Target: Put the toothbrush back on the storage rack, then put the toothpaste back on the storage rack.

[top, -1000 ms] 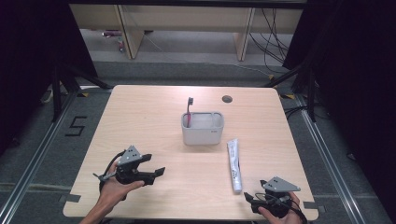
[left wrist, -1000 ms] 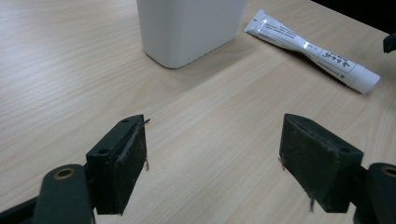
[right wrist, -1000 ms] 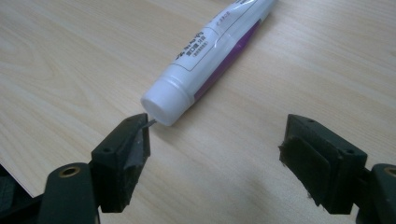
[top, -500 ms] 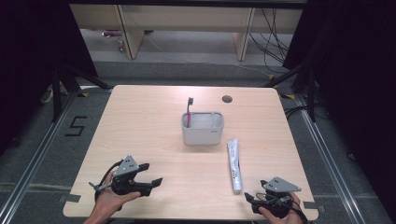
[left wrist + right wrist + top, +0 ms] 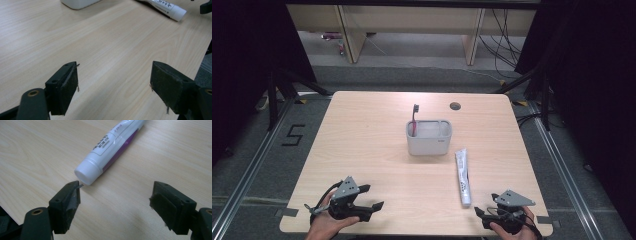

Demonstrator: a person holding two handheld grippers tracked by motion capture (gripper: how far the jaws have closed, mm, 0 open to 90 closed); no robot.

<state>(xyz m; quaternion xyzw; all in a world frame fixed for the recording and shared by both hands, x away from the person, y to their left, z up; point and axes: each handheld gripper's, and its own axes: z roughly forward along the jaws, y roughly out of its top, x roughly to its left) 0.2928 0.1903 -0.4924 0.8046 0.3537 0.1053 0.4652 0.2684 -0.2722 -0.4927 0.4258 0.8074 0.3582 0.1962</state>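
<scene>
A white holder point(image 5: 428, 138) stands mid-table with a red toothbrush point(image 5: 414, 119) upright in its left end. Right of it a white toothpaste tube point(image 5: 463, 177) lies flat, cap toward the near edge. My left gripper point(image 5: 371, 197) rests near the front left corner, open, with bare wood between its fingers point(image 5: 65, 88). The holder's base point(image 5: 79, 3) and the tube point(image 5: 167, 6) lie far ahead of it. My right gripper point(image 5: 486, 205) sits open at the front right. The tube's cap point(image 5: 86, 174) lies just beyond its left fingertip point(image 5: 72, 195), apart from it.
A round cable hole point(image 5: 455, 106) sits near the table's point(image 5: 362, 135) far edge. Dark floor with rails surrounds the table, and wooden shelving point(image 5: 352, 35) stands beyond it. The other gripper point(image 5: 206, 6) shows at the top right of the left gripper view.
My left gripper has drawn back toward the near edge of the table, still open. The right gripper, tube, holder and toothbrush have stayed put.
</scene>
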